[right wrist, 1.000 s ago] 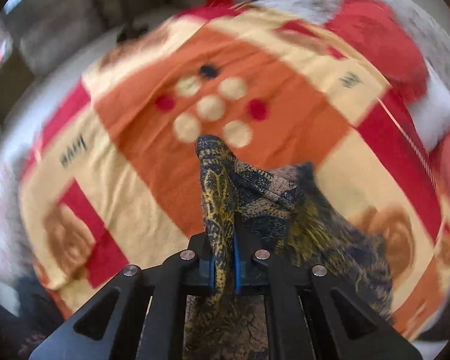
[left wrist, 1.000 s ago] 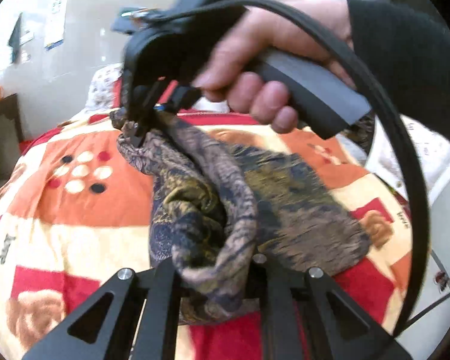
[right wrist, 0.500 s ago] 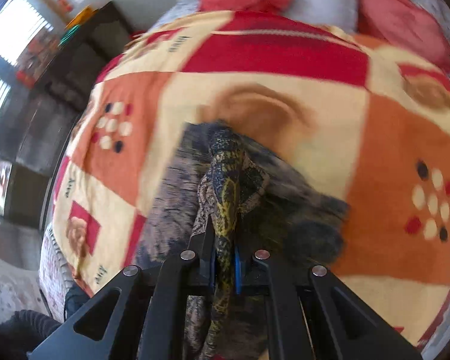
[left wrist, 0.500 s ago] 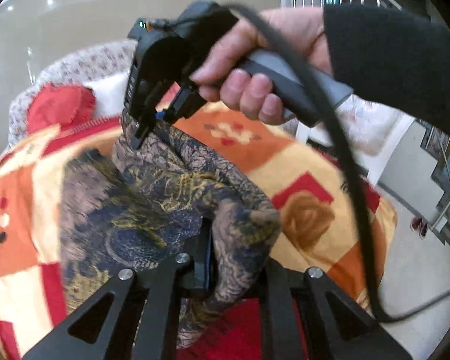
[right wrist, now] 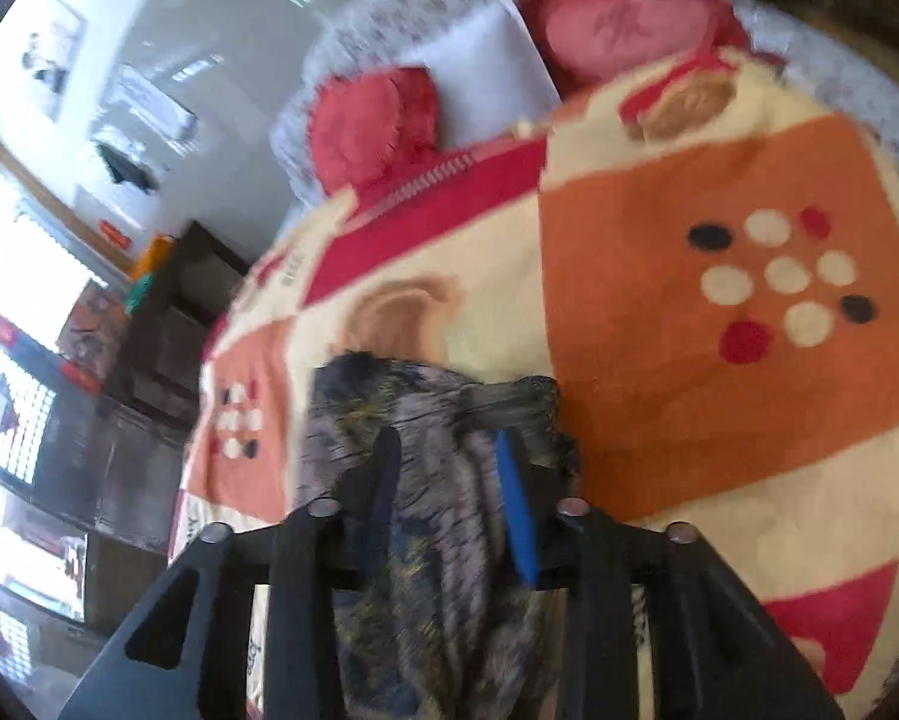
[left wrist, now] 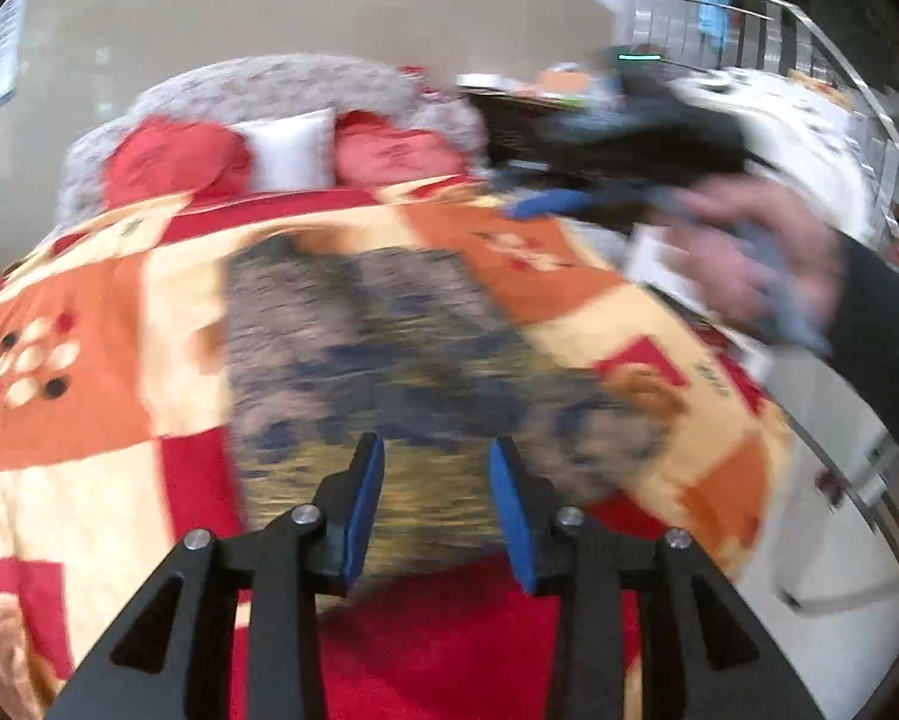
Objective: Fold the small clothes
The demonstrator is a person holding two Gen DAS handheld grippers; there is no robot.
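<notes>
**Patterned garment lies on the bed, both grippers open over it**

Left wrist view: the left gripper [left wrist: 434, 504] hangs with its blue-padded fingers [left wrist: 362, 510] spread wide and nothing between them. Beyond the tips, the dark patterned garment [left wrist: 401, 348], brown, navy and mustard, lies on the checked blanket [left wrist: 89, 372] of the bed, roughly in the middle, in a broad, mostly flat patch. The picture is smeared by motion, so creases and hems cannot be read. At upper right the person's right hand [left wrist: 749, 264] grips the handle of the right gripper, which is only a dark blur there. Two red cushions [left wrist: 176, 162] and a white pillow [left wrist: 293, 147] sit at the head of the bed.

Right wrist view: the right gripper [right wrist: 449, 480] also has its fingers [right wrist: 515, 510] apart. Bunched cloth of the garment [right wrist: 425, 480] runs up between them, but the pads do not look pressed onto it; I judge the cloth loose. This edge of the garment is rumpled and ridged, not flat.

Judgement on the step: a fold looks just laid, and the next grasp needs choosing. To do it well, pick corners, not the bunched middle; pinch one layer stack cleanly on each side; lift both ends level so the cloth carries over without dragging; and smooth the ridge near the right gripper first, or the next fold will lock the wrinkle in.
</notes>
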